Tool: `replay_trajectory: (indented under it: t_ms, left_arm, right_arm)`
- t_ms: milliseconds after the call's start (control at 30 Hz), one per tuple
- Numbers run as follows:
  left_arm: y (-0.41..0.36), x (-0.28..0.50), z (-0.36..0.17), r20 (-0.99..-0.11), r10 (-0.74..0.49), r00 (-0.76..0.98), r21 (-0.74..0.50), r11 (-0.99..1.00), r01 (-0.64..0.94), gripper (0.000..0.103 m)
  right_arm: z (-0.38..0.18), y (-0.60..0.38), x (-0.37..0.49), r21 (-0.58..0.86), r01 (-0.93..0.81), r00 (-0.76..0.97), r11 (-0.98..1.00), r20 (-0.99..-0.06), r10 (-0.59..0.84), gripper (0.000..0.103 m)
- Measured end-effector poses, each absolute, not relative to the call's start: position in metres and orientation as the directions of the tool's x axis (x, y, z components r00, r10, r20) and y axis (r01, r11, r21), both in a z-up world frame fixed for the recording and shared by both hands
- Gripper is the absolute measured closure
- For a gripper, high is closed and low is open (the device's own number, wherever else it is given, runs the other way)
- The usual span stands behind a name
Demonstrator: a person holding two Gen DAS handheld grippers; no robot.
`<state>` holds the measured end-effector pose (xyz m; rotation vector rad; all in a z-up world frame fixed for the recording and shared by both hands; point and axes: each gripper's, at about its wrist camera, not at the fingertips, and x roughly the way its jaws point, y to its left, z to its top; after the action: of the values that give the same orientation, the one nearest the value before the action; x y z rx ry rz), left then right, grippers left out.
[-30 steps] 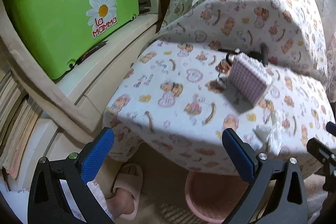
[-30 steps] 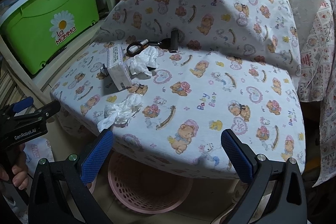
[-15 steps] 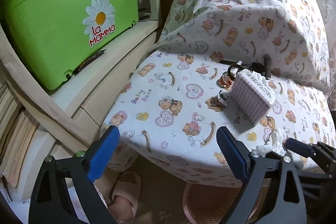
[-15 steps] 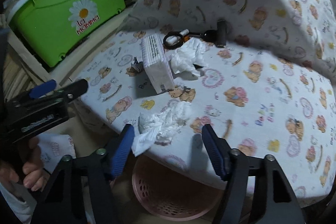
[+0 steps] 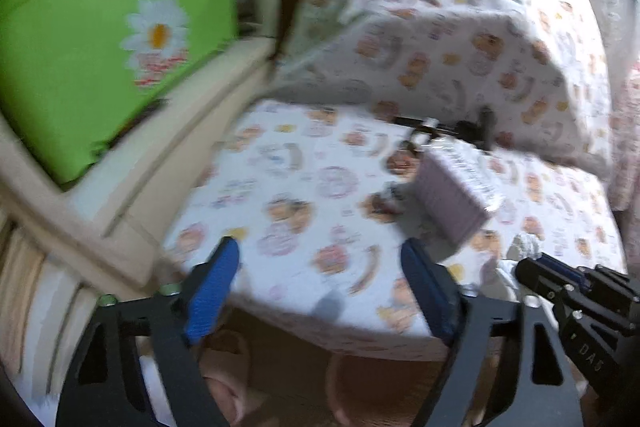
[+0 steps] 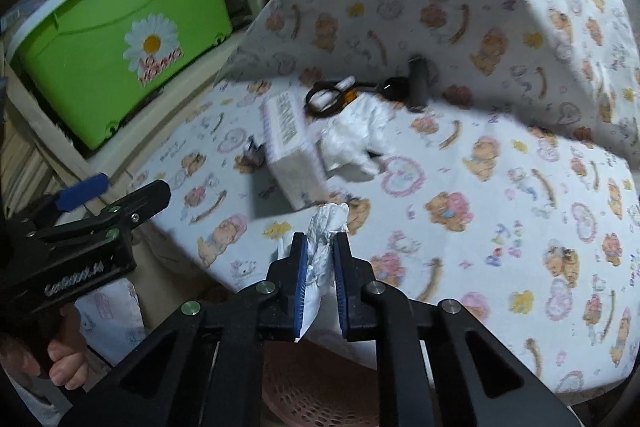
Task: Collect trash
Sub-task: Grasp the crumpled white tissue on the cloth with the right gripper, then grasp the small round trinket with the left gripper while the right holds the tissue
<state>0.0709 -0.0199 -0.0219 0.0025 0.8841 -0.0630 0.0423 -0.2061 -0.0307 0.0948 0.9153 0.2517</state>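
My right gripper (image 6: 319, 247) is shut on a crumpled white tissue (image 6: 325, 227) at the front edge of the bear-print sheet (image 6: 500, 187). A second crumpled tissue (image 6: 360, 139) lies further back beside a checked tissue pack (image 6: 292, 151). A small dark wrapper (image 6: 253, 151) lies left of the pack. My left gripper (image 5: 320, 267) is open and empty over the sheet's front left corner; it also shows in the right wrist view (image 6: 116, 199). The right gripper shows at the right edge of the left wrist view (image 5: 568, 287). A pink basket (image 6: 320, 395) sits on the floor below.
A green lidded bin (image 6: 120, 39) stands on a cream shelf (image 5: 168, 155) to the left. Black scissors (image 6: 332, 95) and a dark cylinder (image 6: 417, 87) lie at the back of the sheet. A pink slipper (image 5: 228, 379) is on the floor.
My right gripper moved in and shut on the front tissue. My left gripper moved forward over the sheet's corner and stayed open.
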Motion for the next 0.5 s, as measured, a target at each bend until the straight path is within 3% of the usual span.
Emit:
replay_trajectory:
  t_ms: [33, 100, 400, 500]
  left_arm:
    - [-0.024, 0.078, -0.022, -0.786, -0.09, 0.612, -0.049, 0.995, 0.084, 0.055]
    - [-0.03, 0.089, -0.02, -0.791, -0.14, 0.596, -0.094, 0.99, 0.108, 0.065]
    - [-0.063, 0.117, -0.04, -0.812, -0.14, 0.566, -0.046, 0.983, 0.178, 0.065]
    - [-0.066, 0.123, -0.053, -0.824, -0.12, 0.554, -0.024, 0.984, 0.178, 0.074]
  right_arm:
    - [-0.03, -0.212, 0.042, 0.19, -0.157, 0.586, 0.969, -0.772, 0.246, 0.089]
    - [-0.028, -0.22, 0.042, 0.188, -0.135, 0.587, 0.973, -0.776, 0.232, 0.089]
    - [-0.019, -0.24, 0.039, 0.153, -0.124, 0.608, 0.98, -0.769, 0.197, 0.089]
    - [-0.017, -0.244, 0.039, 0.143, -0.126, 0.611, 0.982, -0.769, 0.19, 0.089]
